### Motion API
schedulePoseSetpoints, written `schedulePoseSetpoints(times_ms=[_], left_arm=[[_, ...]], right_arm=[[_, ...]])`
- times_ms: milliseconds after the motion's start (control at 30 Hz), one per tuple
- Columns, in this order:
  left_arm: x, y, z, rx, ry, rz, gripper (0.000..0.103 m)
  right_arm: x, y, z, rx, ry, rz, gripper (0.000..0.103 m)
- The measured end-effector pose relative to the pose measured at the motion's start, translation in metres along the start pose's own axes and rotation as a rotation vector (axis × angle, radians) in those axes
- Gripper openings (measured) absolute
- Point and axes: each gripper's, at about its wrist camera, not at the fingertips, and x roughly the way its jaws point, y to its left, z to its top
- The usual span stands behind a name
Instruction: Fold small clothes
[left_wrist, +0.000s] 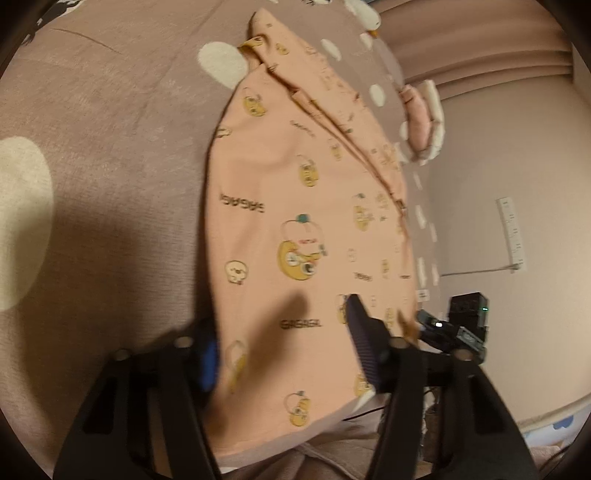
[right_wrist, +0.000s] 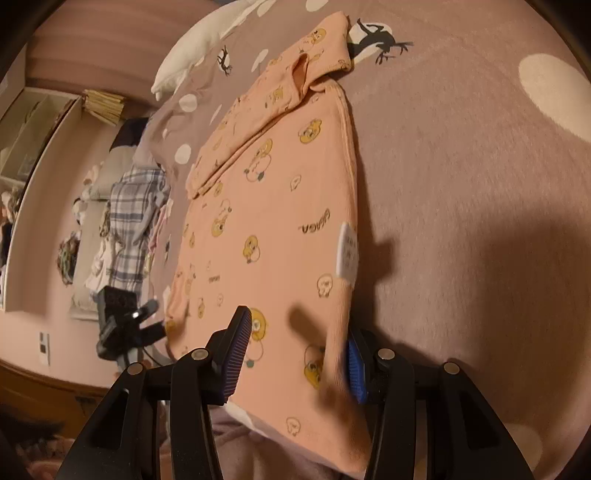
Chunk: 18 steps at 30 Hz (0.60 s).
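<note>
The peach printed shirt (left_wrist: 295, 221) lies flat on the bed cover (left_wrist: 110, 147), with its sleeves already turned in toward the collar end, far ahead of both claws. The left claw (left_wrist: 280, 343) is spread wide over the near hem, and one of its fingers (left_wrist: 364, 339) sits above the cloth while the other one is beside the shirt's edge. The right claw (right_wrist: 295, 354) is also spread, and its blue pads (right_wrist: 355, 363) stand on each side of the near corner of the peach printed shirt (right_wrist: 277, 221), close to the white care label (right_wrist: 348, 251). Neither claw pinches the cloth yet.

I judge that the step in hand is to take the hem at both corners and bring it up to the collar. To do it well, each claw should bite all layers together, at the same distance from the edge, so the fold line stays straight. It is better to lift only a little and to move both claws together forward; if one side runs ahead, the cloth will twist. The soft bed cover may come up with the grip, so the fingers should slide in shallow
</note>
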Motion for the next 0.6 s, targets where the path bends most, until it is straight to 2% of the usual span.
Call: schedulePoseSetpoints(times_ms=[67,133,233,433,600], left_arm=[[0.0,0.002,0.0,-0.011,0.004,0.027,0.04],[-0.001,0.007,0.0,-0.03,0.005,0.048,0.023],[-0.003,0.017,-0.001,-0.071,0.012,0.049,0.011],[-0.003,0.021,-0.01,-0.097,0.046,0.003,0.009],[-0.002,0.018,-0.013,-0.11,0.038,-0.012,0.008]], right_arm=[[0.0,0.0,-0.003,0.001,0.002,0.001,0.047],[0.0,0.001,-0.005,-0.007,0.006,0.0,0.047],[0.0,0.004,-0.009,-0.022,0.009,-0.01,0.047],[0.001,0.006,-0.012,-0.041,0.007,-0.024,0.047],[0.005,0.008,-0.014,-0.042,0.007,-0.016,0.047]])
